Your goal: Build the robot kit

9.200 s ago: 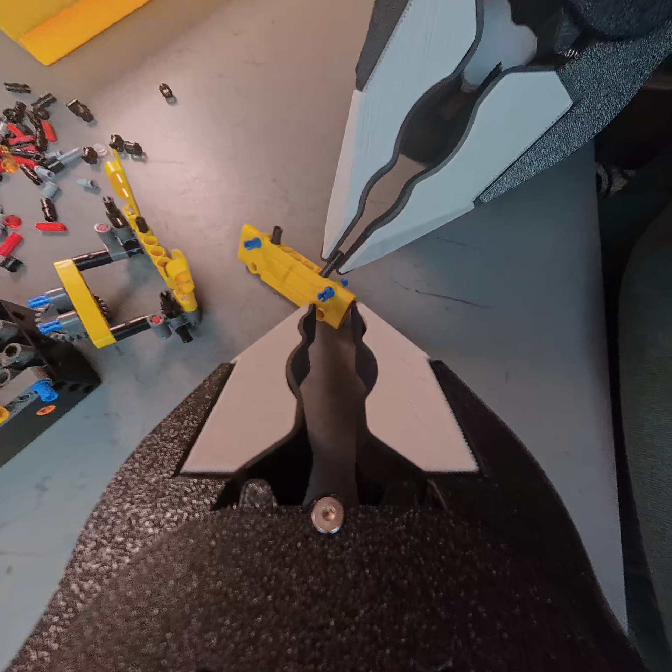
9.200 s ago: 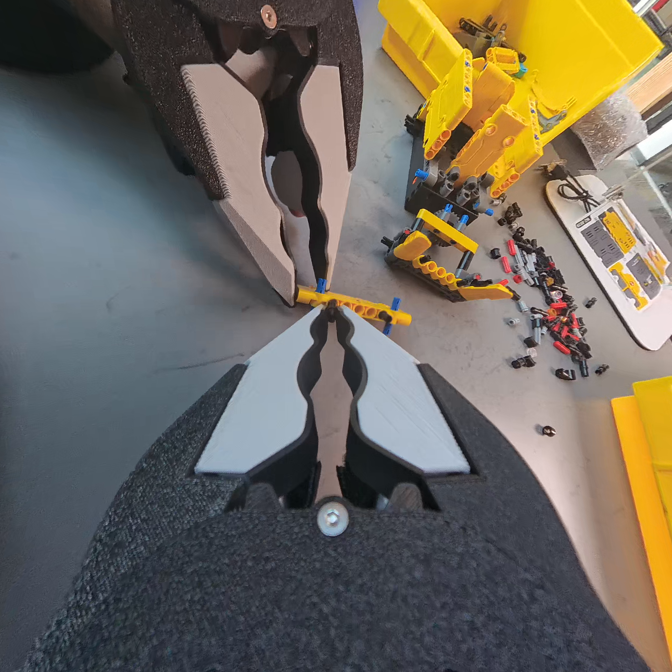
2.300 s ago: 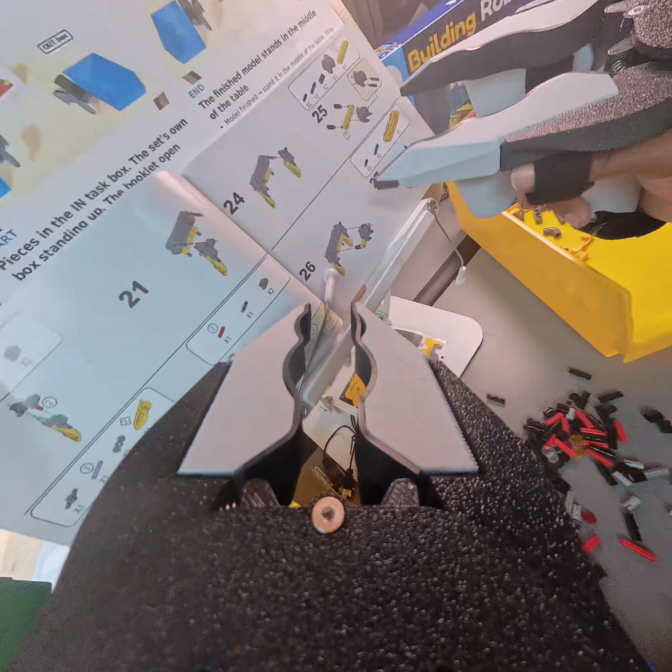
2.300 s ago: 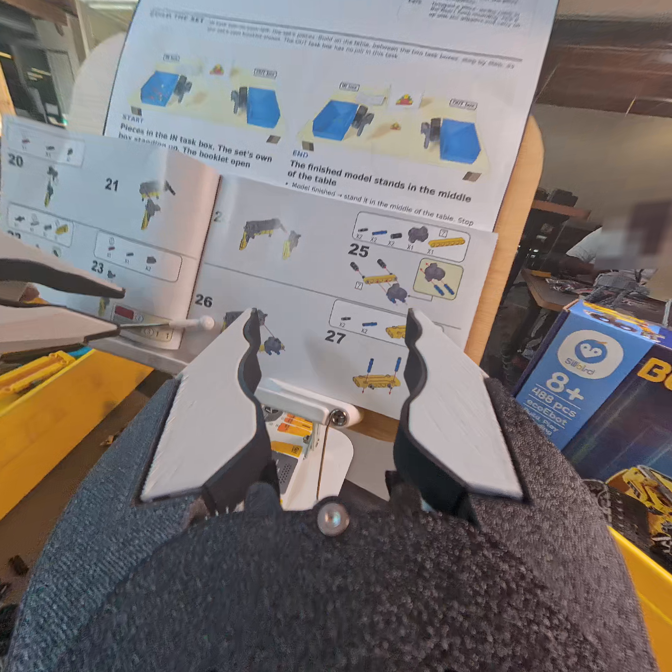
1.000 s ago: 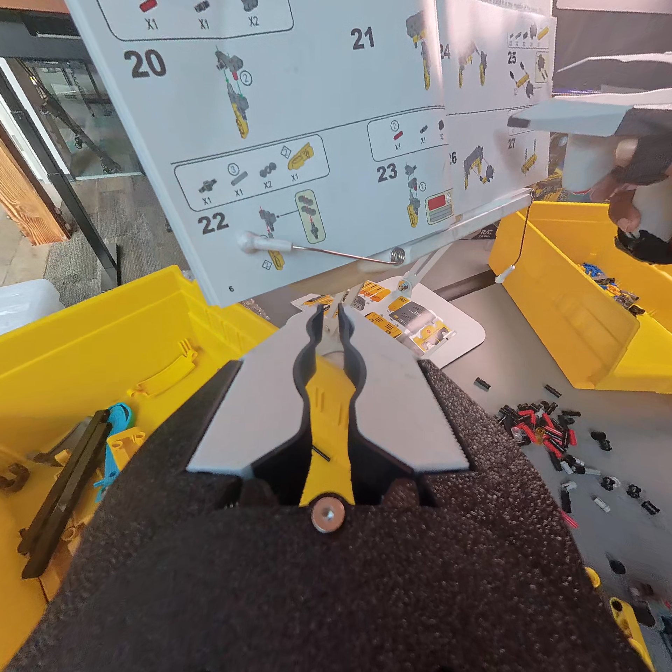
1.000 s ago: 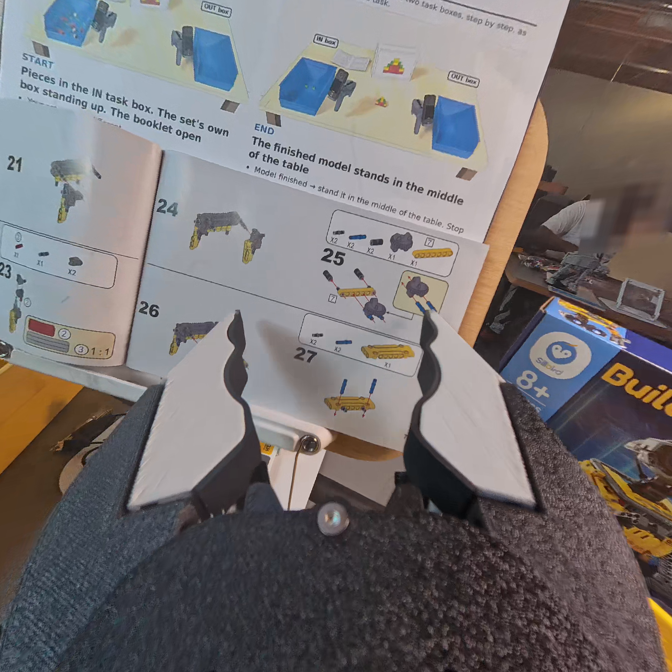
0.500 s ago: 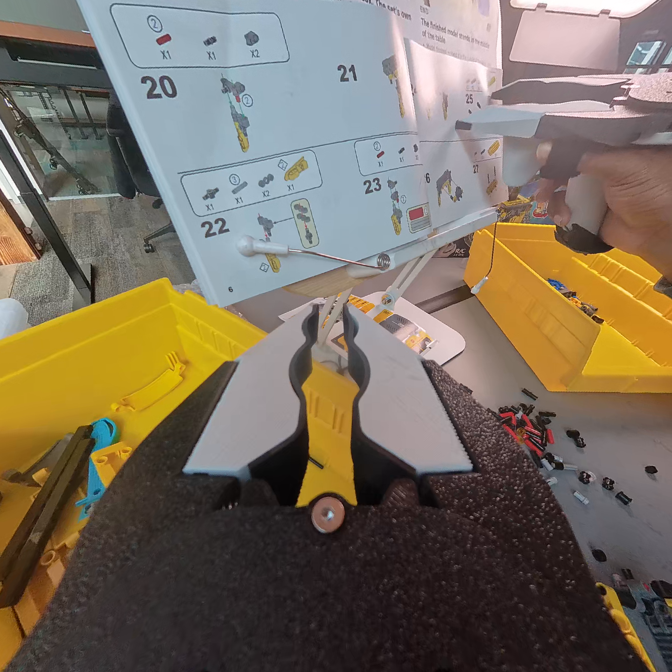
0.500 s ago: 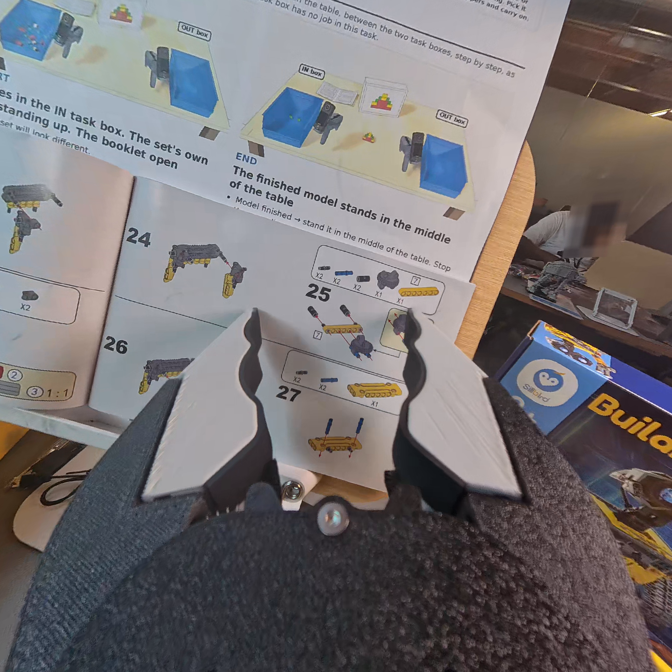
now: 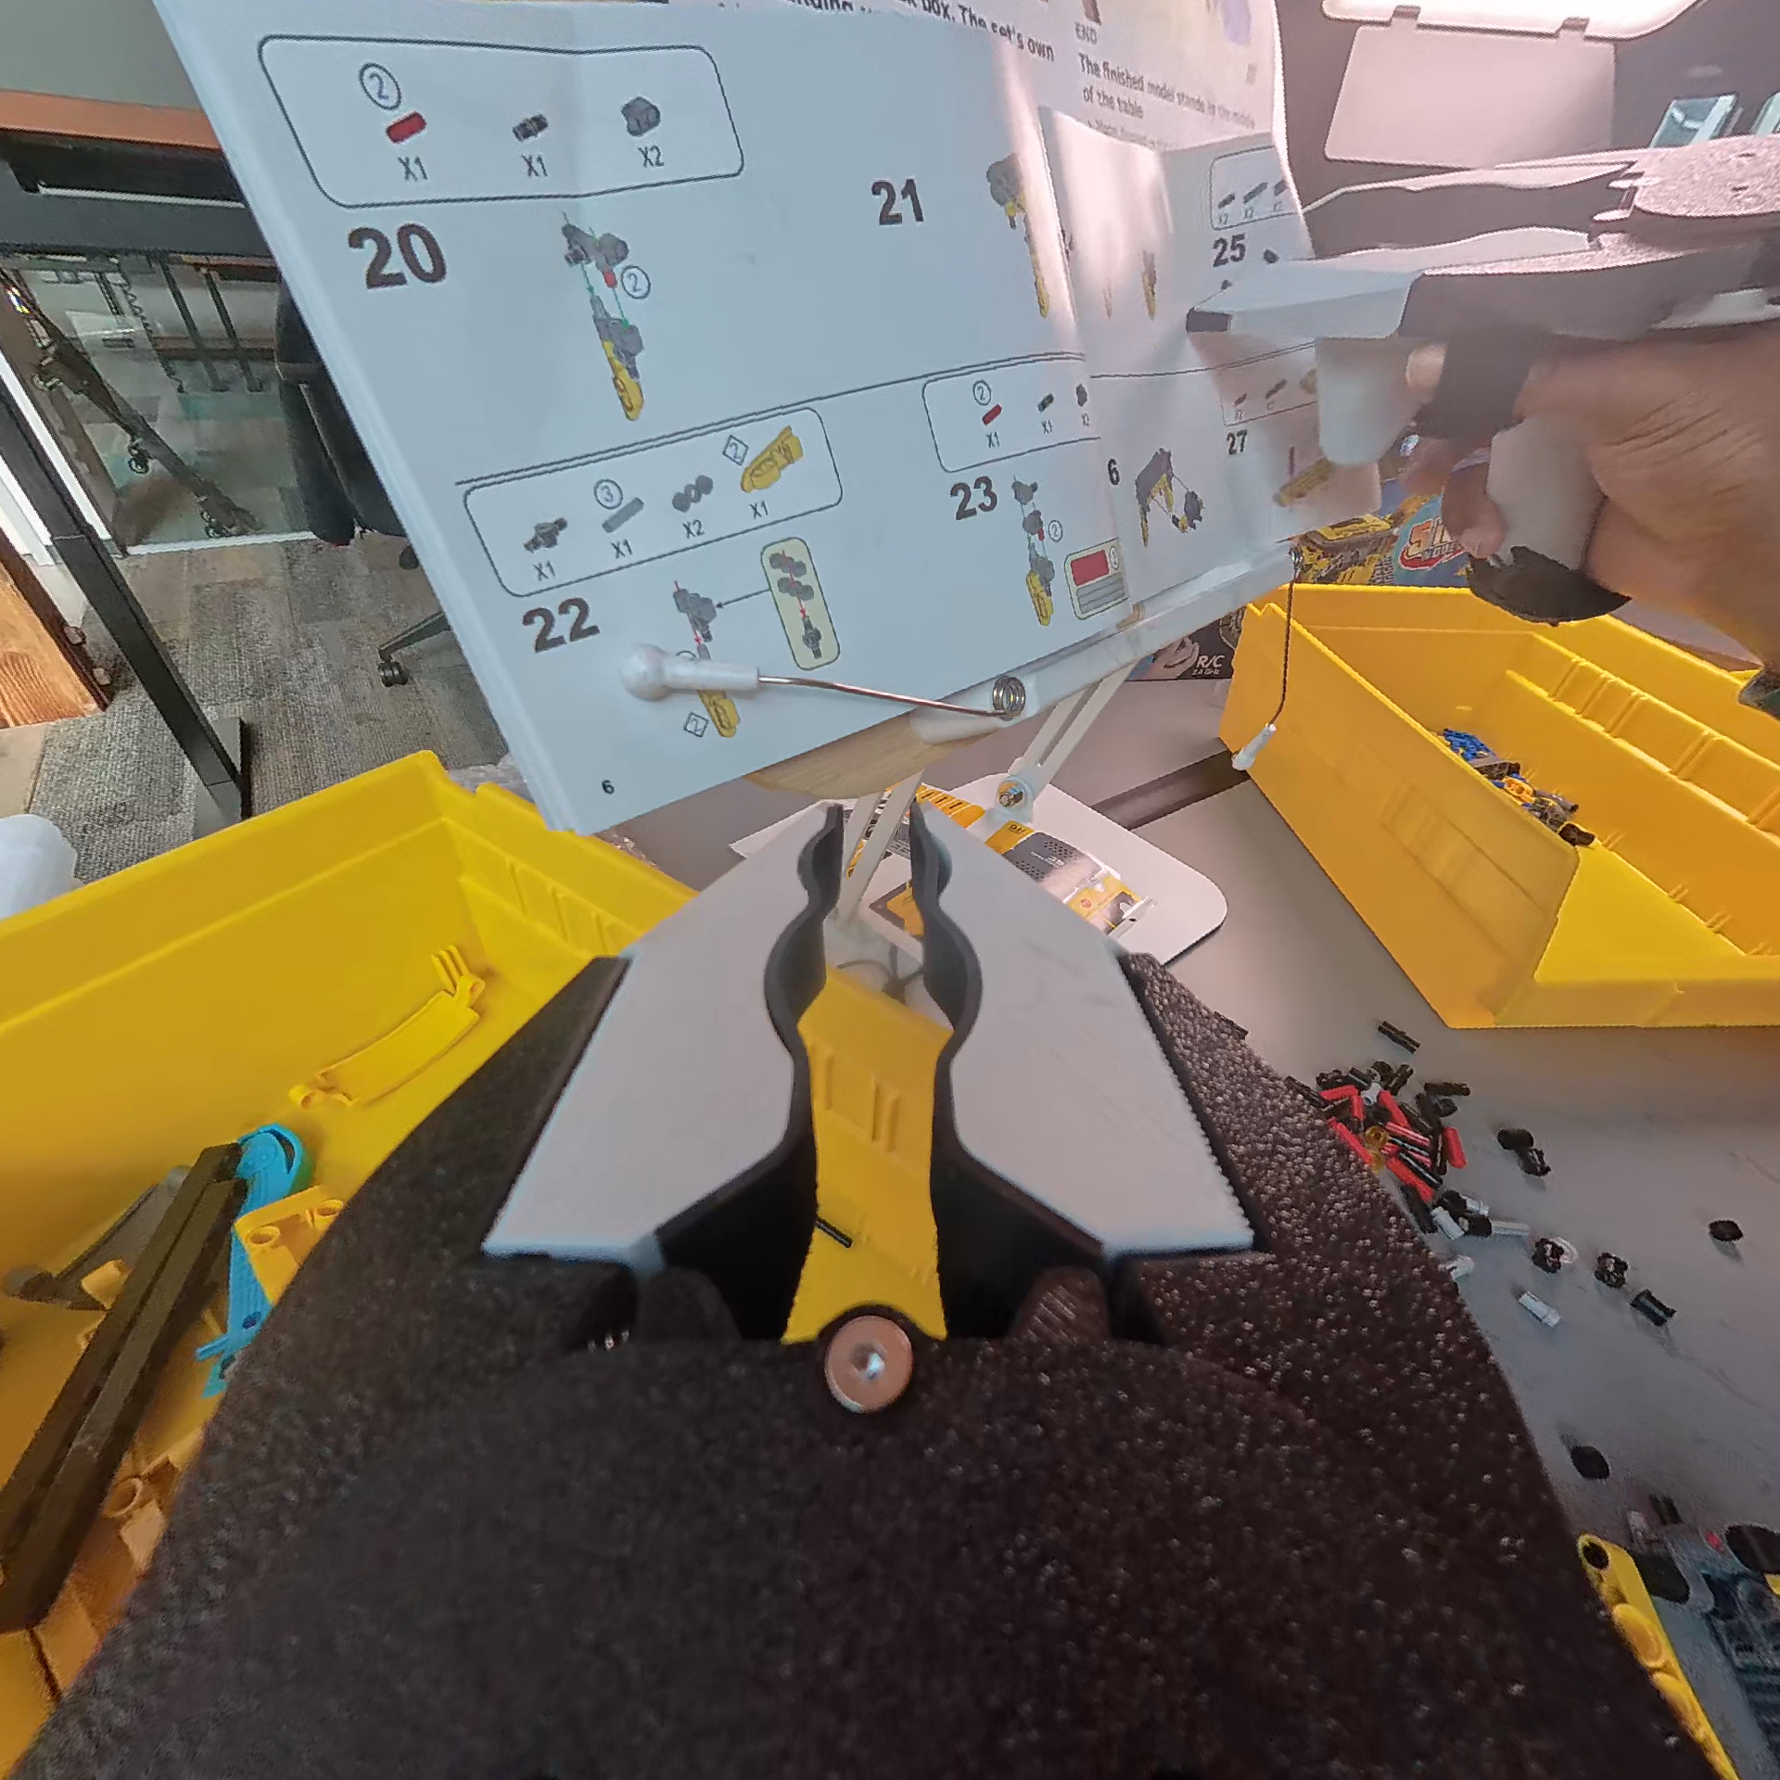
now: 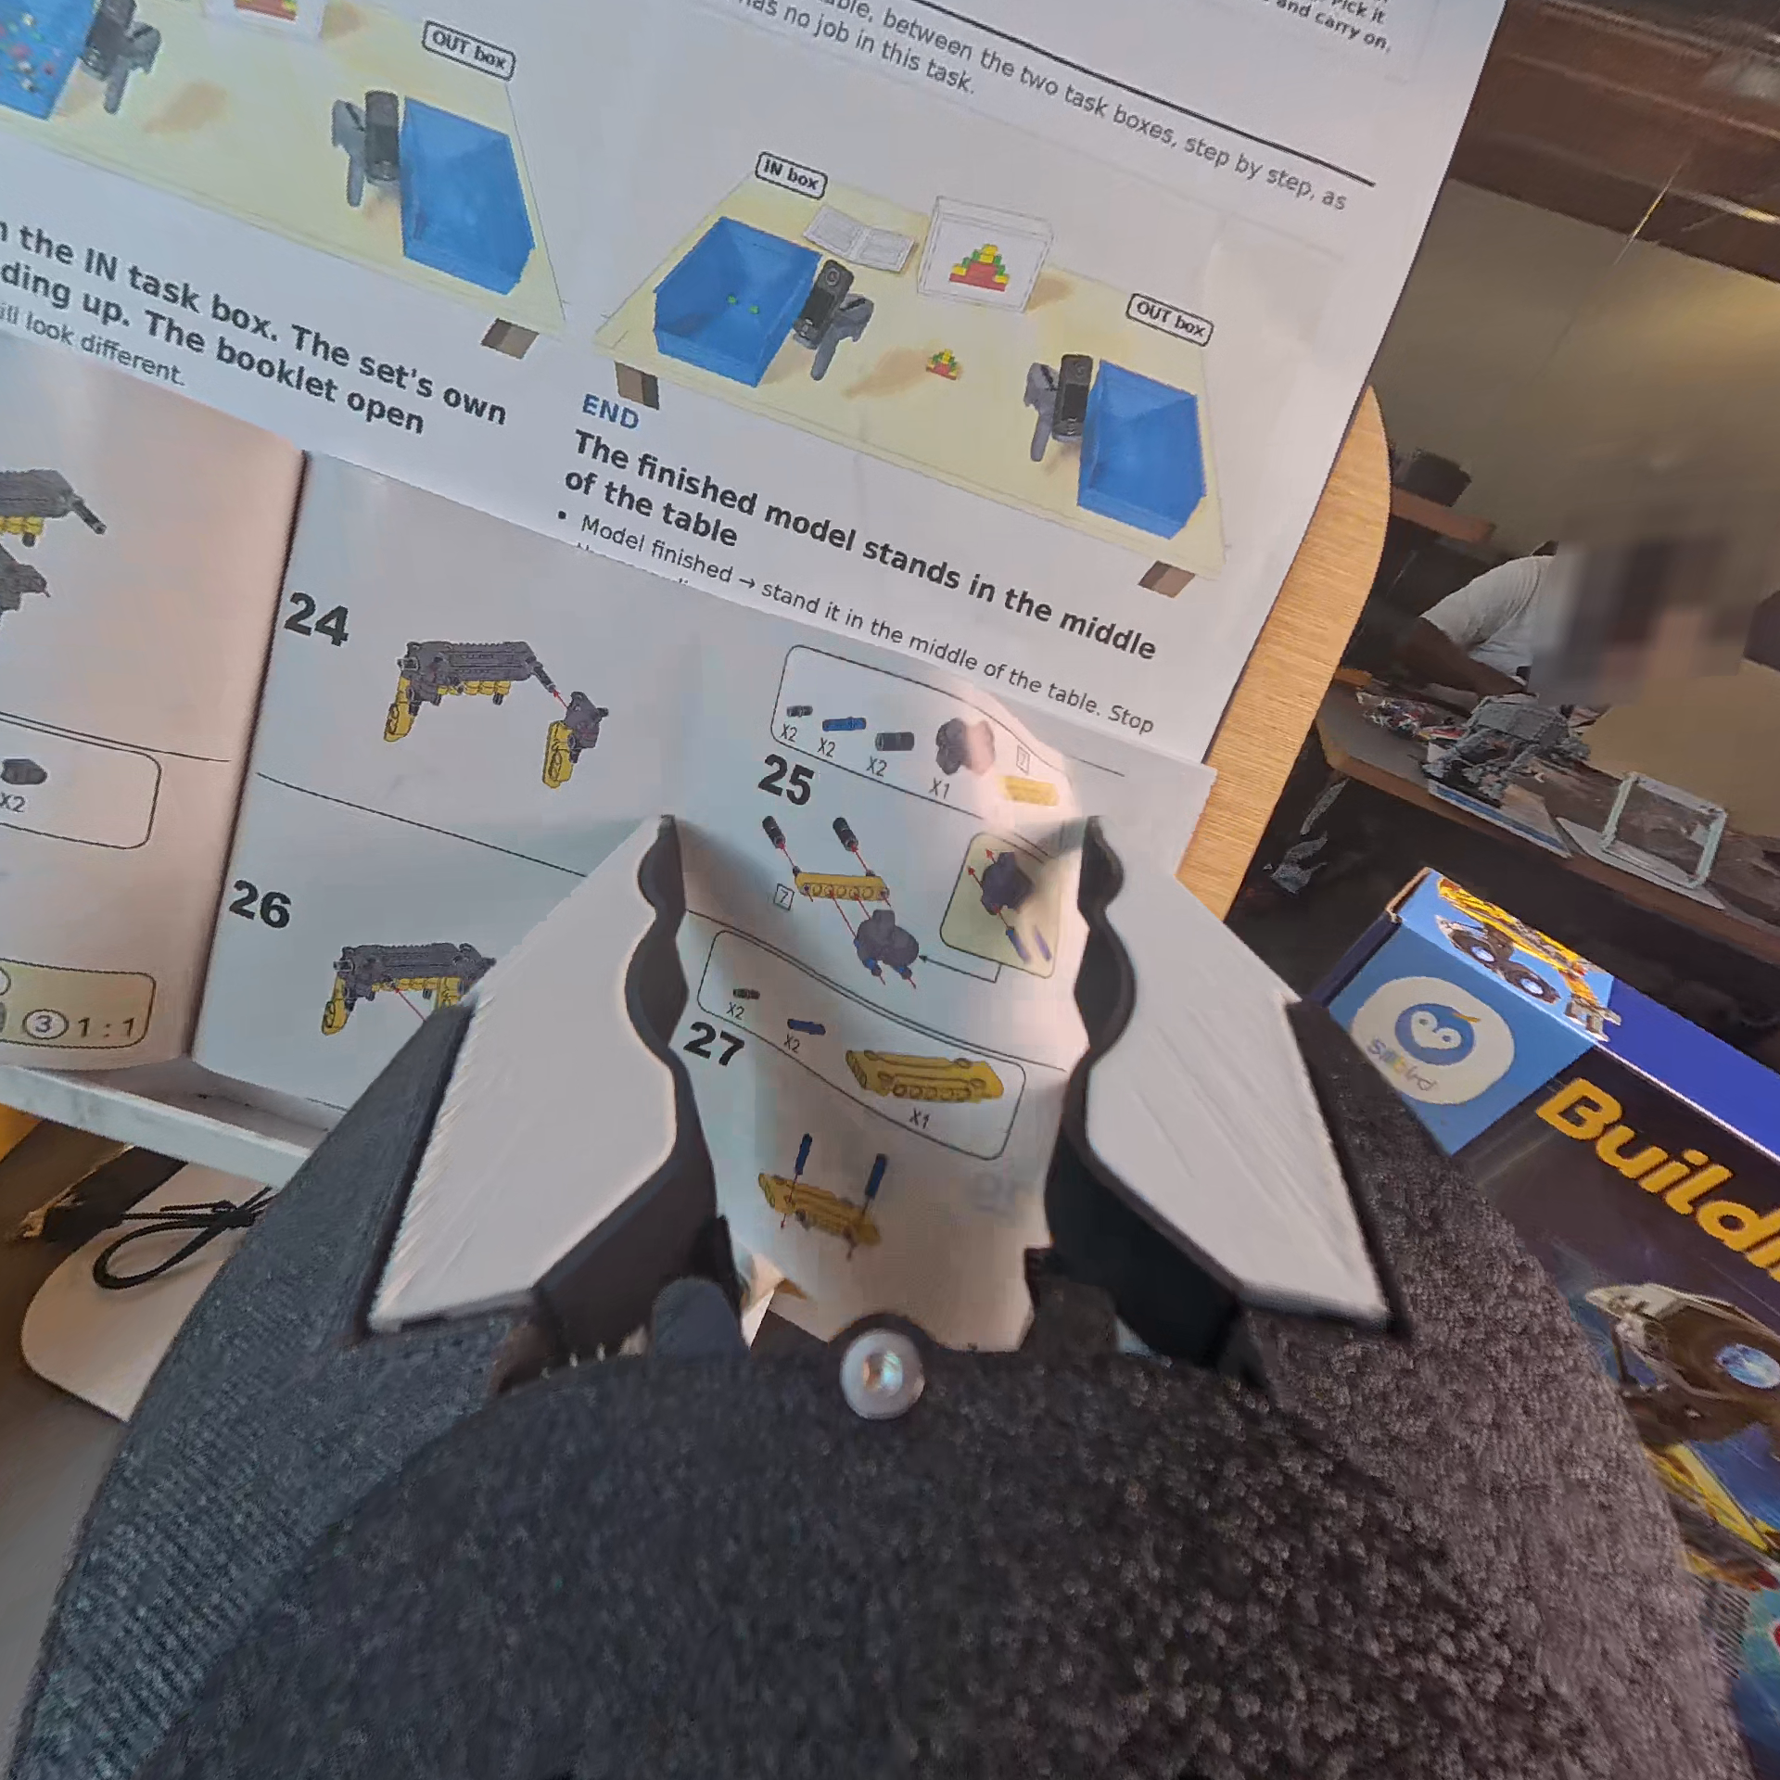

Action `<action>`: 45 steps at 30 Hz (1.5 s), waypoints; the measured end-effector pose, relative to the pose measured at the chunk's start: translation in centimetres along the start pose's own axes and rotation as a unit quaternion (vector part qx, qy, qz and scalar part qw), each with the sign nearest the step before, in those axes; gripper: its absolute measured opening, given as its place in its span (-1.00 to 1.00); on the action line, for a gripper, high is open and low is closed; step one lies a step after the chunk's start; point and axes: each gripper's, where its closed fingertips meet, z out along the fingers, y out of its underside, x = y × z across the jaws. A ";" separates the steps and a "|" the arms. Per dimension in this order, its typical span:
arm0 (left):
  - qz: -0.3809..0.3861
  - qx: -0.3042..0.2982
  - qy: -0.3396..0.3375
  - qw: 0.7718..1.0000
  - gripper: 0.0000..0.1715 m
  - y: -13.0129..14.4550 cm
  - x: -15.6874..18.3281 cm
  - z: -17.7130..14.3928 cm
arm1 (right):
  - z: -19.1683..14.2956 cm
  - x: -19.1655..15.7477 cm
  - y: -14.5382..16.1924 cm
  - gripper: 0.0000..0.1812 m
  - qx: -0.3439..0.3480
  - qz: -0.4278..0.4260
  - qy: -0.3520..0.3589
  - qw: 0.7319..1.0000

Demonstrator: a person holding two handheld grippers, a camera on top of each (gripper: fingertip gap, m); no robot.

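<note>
An open instruction booklet [image 9: 732, 385] stands on a tilted stand. My right gripper [image 10: 878, 833] is open wide, right up against the booklet's right-hand page [image 10: 867, 1011]. That page bulges and curls toward the camera between the two fingers. In the left wrist view the right gripper [image 9: 1252, 265] shows at the upper right, held by a hand [image 9: 1657, 501], with its tips at that page. My left gripper [image 9: 870, 828] is empty, with its fingers a narrow gap apart. It hovers over the rim of a yellow bin [image 9: 289, 944], pointing at the stand's foot.
A wire page holder [image 9: 819, 686] pins the left page. The stand's white base [image 9: 1137, 896] sits on the grey table. A second yellow bin [image 9: 1445, 867] stands at the right. Loose black and red pins [image 9: 1387, 1137] lie scattered. A blue set box [image 10: 1541, 1108] stands right of the stand.
The right gripper has moved in on the right-hand page, which now bends between its fingers. Both grippers earlier held a yellow beam and a pin on the table; both are now empty.
</note>
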 end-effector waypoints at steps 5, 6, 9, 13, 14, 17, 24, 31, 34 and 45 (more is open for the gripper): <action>0.008 -0.001 0.000 1.000 -0.85 0.1 0.2 0.0 | -0.2 -0.5 0.2 -0.36 -0.002 -0.008 -0.012 1.000; 0.010 0.000 -0.001 1.000 -0.85 0.1 0.1 -0.1 | -0.5 -0.9 0.1 -0.48 -0.002 -0.011 -0.020 1.000; 0.010 0.004 -0.002 1.000 -0.85 -0.2 0.0 -0.3 | -1.6 -2.2 0.3 -0.56 0.000 -0.021 -0.048 0.999; 0.010 0.014 -0.001 1.000 -0.85 -0.8 -0.1 -0.7 | -4.5 -6.1 3.4 -0.55 -0.045 0.032 -0.182 0.982; 0.007 0.017 0.003 1.000 -0.85 -1.0 0.0 -0.7 | -5.3 -7.2 3.9 -0.56 -0.049 0.050 -0.219 0.973; -0.002 0.027 0.023 0.999 -0.83 -1.5 0.8 -0.6 | -7.4 -10.2 3.3 -0.65 -0.017 0.062 -0.287 0.956; 0.019 0.040 0.036 0.998 -0.80 -2.6 2.3 -0.2 | -8.0 -14.6 0.3 -0.80 0.011 0.036 -0.333 0.942; 0.061 -0.013 -0.076 0.995 -0.99 -1.8 -1.4 2.2 | -7.4 -21.2 -1.0 -0.80 0.013 -0.002 -0.372 0.928; 0.059 -0.047 -0.068 0.995 -1.00 0.0 -1.5 2.4 | -6.8 -23.0 -1.5 -0.79 0.014 -0.002 -0.376 0.926; -0.167 0.157 0.201 0.952 -0.44 -9.4 2.0 -4.0 | -4.6 -27.4 -0.8 -0.73 0.012 -0.068 -0.341 0.938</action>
